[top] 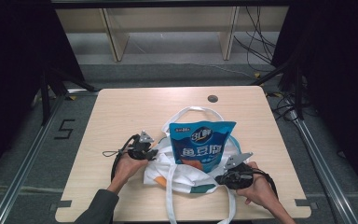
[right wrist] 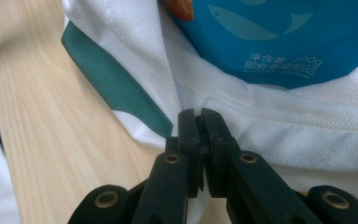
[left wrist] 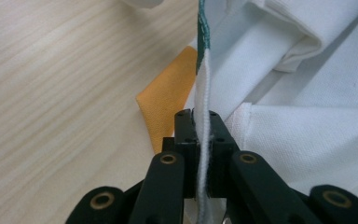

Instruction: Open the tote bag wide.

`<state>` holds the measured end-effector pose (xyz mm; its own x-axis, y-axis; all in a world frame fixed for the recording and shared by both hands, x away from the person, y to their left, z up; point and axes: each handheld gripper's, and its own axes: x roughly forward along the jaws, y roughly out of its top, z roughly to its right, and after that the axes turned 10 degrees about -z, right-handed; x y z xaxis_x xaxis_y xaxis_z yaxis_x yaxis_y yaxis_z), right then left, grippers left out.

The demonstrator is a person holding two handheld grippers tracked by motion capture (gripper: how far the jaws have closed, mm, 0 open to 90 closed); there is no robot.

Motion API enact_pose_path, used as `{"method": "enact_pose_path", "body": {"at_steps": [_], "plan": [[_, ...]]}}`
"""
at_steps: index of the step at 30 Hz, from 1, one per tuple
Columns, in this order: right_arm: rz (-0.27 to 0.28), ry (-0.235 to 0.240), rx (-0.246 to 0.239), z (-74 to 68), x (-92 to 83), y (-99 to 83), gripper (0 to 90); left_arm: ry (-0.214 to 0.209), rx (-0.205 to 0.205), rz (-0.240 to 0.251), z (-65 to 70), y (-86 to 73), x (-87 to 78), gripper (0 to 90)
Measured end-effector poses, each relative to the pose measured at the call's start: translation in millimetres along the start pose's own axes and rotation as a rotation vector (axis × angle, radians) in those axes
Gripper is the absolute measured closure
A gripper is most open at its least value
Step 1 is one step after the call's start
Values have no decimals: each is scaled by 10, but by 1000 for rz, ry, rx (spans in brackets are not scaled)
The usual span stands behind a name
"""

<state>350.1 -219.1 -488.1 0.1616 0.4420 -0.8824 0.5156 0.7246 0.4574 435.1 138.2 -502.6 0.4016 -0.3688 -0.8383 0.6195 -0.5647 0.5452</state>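
1. Tote bag (top: 186,179), white cloth with green and orange patches, lies crumpled at the near middle of the wooden table (top: 121,116), its handles looping out toward the far side and off the near edge.
2. Blue snack pouch (top: 202,144) stands in the bag's mouth, leaning against the white cloth and covering much of the bag's far half.
3. Left gripper (top: 153,154) sits at the bag's left edge; in the left gripper view its jaws are pinched tight on a white hem of the bag, with an orange patch (left wrist: 168,98) just to the left of them.
4. Right gripper (top: 219,178) sits at the bag's right near corner; in the right gripper view its jaws are closed on a fold of the white fabric, next to a green patch (right wrist: 116,84) and just below the pouch's bottom.
5. Round dark grommet (top: 212,98) is set in the table's far side, well apart from the bag.
6. Cables (top: 256,42) lie on the floor beyond the table.
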Motion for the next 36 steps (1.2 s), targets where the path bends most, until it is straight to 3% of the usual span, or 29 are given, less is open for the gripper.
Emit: {"method": "enact_pose_path", "body": {"at_steps": [7,9,10,11,14,15,20,21,22,23,28,29,30,32,33,34,36], "plan": [[26,-57,16,121,52,108,879,65,-13,14,-109,166,123,855],[28,-69,40,176,70,145,879,72,-22,20,-170,211,157,851],[39,-73,19,211,79,165,878,67,-37,28,-195,232,179,849],[16,-78,34,227,71,180,878,73,-29,31,-225,254,192,847],[46,-84,37,277,107,215,878,75,-41,39,-272,294,227,843],[35,-87,62,274,109,226,877,79,-43,41,-281,302,234,841],[45,-103,56,270,118,223,873,84,-48,44,-280,304,219,811],[47,-102,59,267,118,222,870,71,-55,48,-294,301,204,787],[40,-92,93,242,109,218,867,53,-65,50,-308,298,188,726],[47,-100,76,258,108,215,864,47,-88,64,-318,296,161,671],[73,-72,72,258,41,197,762,101,-136,78,-279,322,-41,464],[91,-80,74,259,11,193,740,97,-143,108,-249,326,-110,445],[106,-77,95,254,-43,189,737,102,-127,100,-241,327,-167,439],[134,-64,101,256,-138,180,723,91,-139,137,-164,338,-261,428],[150,-64,91,268,-195,174,714,75,-124,146,-129,335,-308,433],[143,-47,131,241,-263,168,703,58,-114,155,-89,329,-341,437],[189,-70,96,279,-343,155,695,32,-94,164,-19,301,-392,430]]}}
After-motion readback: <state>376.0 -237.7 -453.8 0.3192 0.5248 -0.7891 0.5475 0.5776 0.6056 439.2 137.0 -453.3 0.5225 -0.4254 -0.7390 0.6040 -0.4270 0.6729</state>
